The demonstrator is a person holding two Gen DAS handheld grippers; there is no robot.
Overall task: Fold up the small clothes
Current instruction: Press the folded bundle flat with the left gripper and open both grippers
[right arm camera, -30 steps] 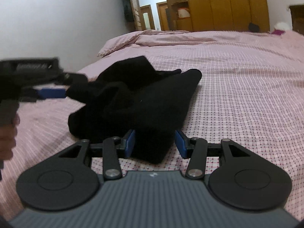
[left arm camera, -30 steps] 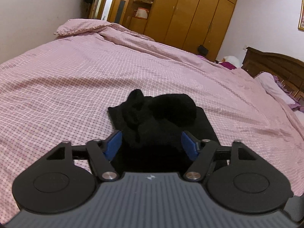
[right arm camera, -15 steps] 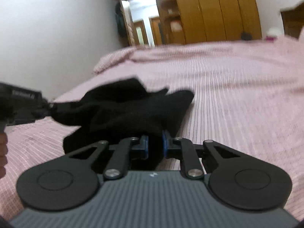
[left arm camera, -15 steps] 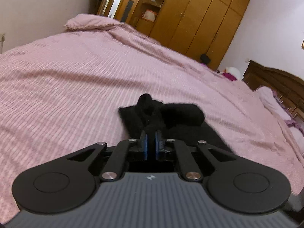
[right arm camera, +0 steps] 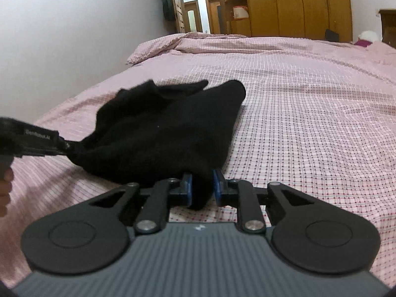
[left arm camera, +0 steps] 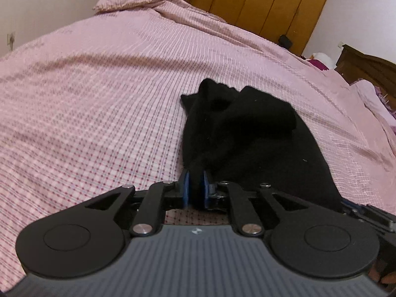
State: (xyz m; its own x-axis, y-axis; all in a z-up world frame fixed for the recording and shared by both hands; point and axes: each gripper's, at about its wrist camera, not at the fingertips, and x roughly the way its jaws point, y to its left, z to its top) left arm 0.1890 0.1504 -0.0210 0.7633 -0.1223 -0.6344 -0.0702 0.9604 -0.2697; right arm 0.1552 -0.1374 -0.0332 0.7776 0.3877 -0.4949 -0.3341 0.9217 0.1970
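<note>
A small black garment (left arm camera: pixel 242 128) lies bunched on the pink checked bed cover (left arm camera: pixel 99 99). My left gripper (left arm camera: pixel 195 188) pinches the garment's near edge, with a fold of black cloth between its blue pads (left arm camera: pixel 186 188). Its jaws are opening slightly. In the right wrist view the same garment (right arm camera: pixel 168 133) is heaped in front of my right gripper (right arm camera: pixel 202 188), which grips a hanging fold of it; those jaws are also opening a little. The left gripper (right arm camera: pixel 66 146) shows at the left there, holding the garment's other corner just above the bed cover (right arm camera: pixel 309 123).
A rumpled quilt end (left arm camera: pixel 138 0) lies at the bed's far side, with wooden wardrobes (right arm camera: pixel 297 5) and a doorway beyond. A dark wooden headboard (left arm camera: pixel 366 66) stands to the right. A person's hand (right arm camera: pixel 5 185) shows at the left edge. A white wall runs along the bed.
Both grippers went from open around the garment's edge to closed on it. The left gripper dipped lower and now looks further down at the bed.
</note>
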